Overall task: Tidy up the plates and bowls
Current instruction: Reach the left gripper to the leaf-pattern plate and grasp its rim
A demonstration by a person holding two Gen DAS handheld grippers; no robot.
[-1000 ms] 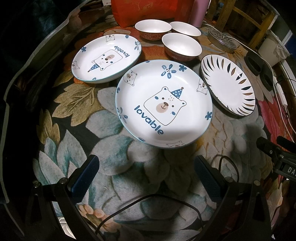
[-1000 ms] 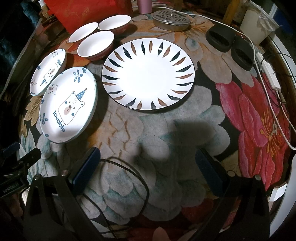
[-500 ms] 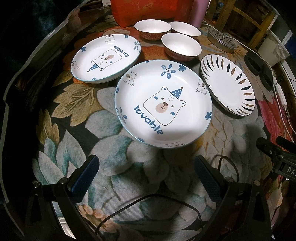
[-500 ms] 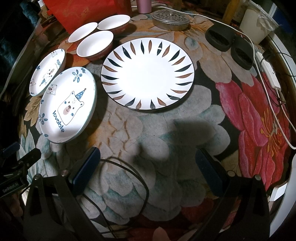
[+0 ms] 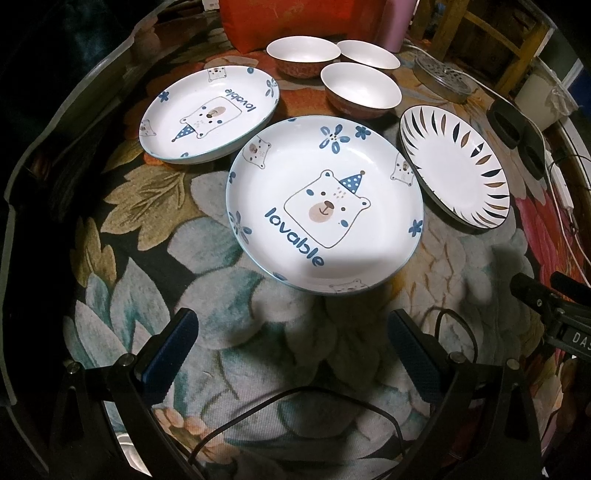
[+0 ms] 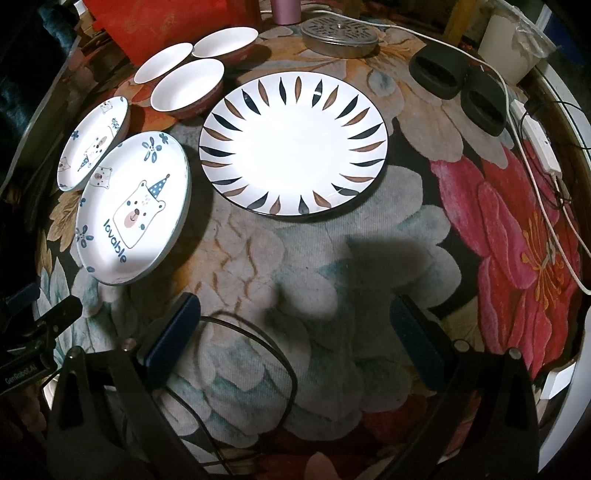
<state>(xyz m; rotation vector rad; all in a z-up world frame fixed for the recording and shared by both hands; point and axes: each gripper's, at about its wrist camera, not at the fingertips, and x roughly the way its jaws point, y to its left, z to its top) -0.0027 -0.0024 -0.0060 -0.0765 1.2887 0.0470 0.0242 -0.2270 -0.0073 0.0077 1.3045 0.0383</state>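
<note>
A large bear plate marked "lovable" (image 5: 325,206) (image 6: 135,210) lies on the flowered cloth just ahead of my left gripper (image 5: 291,350), which is open and holds nothing. A smaller bear plate (image 5: 208,116) (image 6: 94,144) sits behind it to the left. A white plate with a leaf-pattern rim (image 6: 293,142) (image 5: 456,166) lies ahead of my right gripper (image 6: 295,332), also open and apart from it. Three white bowls with red outsides (image 5: 360,88) (image 6: 188,86) stand in a cluster at the back.
A round metal lid (image 6: 340,35) and a pink cup (image 6: 284,11) stand at the back, beside a red bag (image 5: 306,18). Two dark oval holders (image 6: 439,74), a white power strip (image 6: 537,144) and cables lie on the right. A black cable (image 6: 255,339) loops near my fingers.
</note>
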